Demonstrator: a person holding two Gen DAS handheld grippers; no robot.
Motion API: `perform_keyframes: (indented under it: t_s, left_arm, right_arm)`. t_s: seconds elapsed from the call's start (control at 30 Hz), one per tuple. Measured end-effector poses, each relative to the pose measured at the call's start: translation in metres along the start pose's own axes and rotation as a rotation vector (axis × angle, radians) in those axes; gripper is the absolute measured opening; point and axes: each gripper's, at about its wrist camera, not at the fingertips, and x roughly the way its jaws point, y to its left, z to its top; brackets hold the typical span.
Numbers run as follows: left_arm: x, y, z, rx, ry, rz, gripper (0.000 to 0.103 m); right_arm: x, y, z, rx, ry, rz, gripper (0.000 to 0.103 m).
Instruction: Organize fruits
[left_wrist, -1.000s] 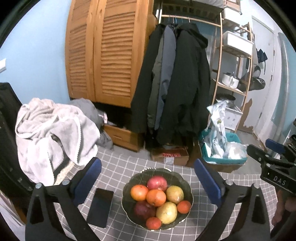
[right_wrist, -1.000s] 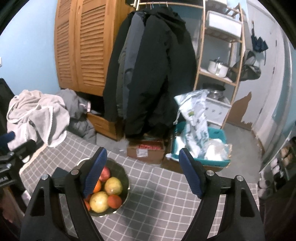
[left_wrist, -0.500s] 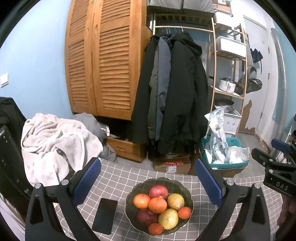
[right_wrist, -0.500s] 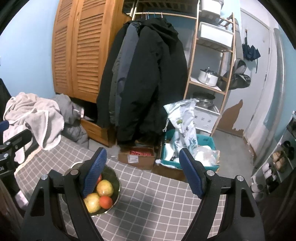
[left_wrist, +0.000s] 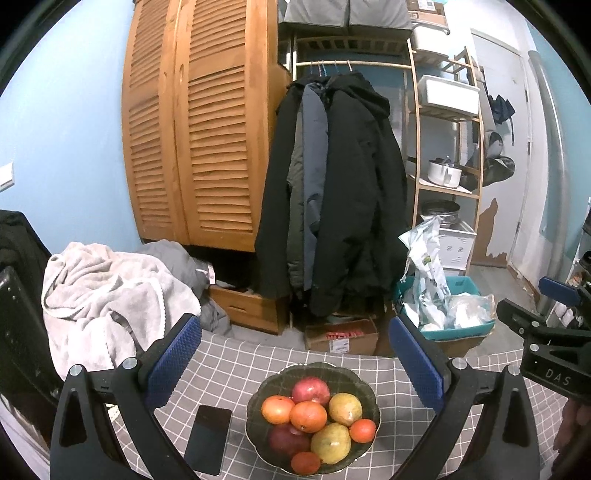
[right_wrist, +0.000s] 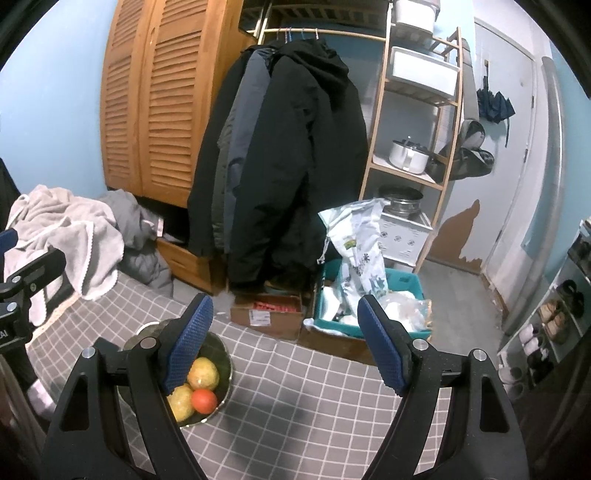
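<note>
A dark scalloped bowl (left_wrist: 365, 389) sits on the grey checked tablecloth (left_wrist: 236, 362), filled with several fruits: oranges (left_wrist: 307, 416), red apples (left_wrist: 310, 391) and yellow-green fruits (left_wrist: 330, 443). My left gripper (left_wrist: 295, 354) is open and empty, held above and behind the bowl. In the right wrist view the bowl (right_wrist: 223, 363) shows at lower left, partly hidden behind the left finger. My right gripper (right_wrist: 284, 339) is open and empty, to the right of the bowl above the cloth. The right gripper also shows at the right edge of the left wrist view (left_wrist: 546, 332).
A black phone (left_wrist: 208, 439) lies flat left of the bowl. A grey towel (left_wrist: 103, 295) hangs over a chair at left. Beyond the table stand a wooden wardrobe (left_wrist: 199, 140), hanging coats (left_wrist: 332, 192), a cardboard box (left_wrist: 341, 336) and a teal bin (left_wrist: 454, 317).
Both grippers have tilted upward and pulled back a little, so the bowl sits lower in both views. Both stay open and empty.
</note>
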Motion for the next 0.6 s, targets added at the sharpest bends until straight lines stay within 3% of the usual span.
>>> perform_keyframes:
  t_s: [0.6]
  left_arm:
    - [0.006, -0.001, 0.002, -0.063, 0.047, -0.023, 0.102]
  right_arm:
    - [-0.003, -0.013, -0.001, 0.010, 0.000, -0.003, 0.079]
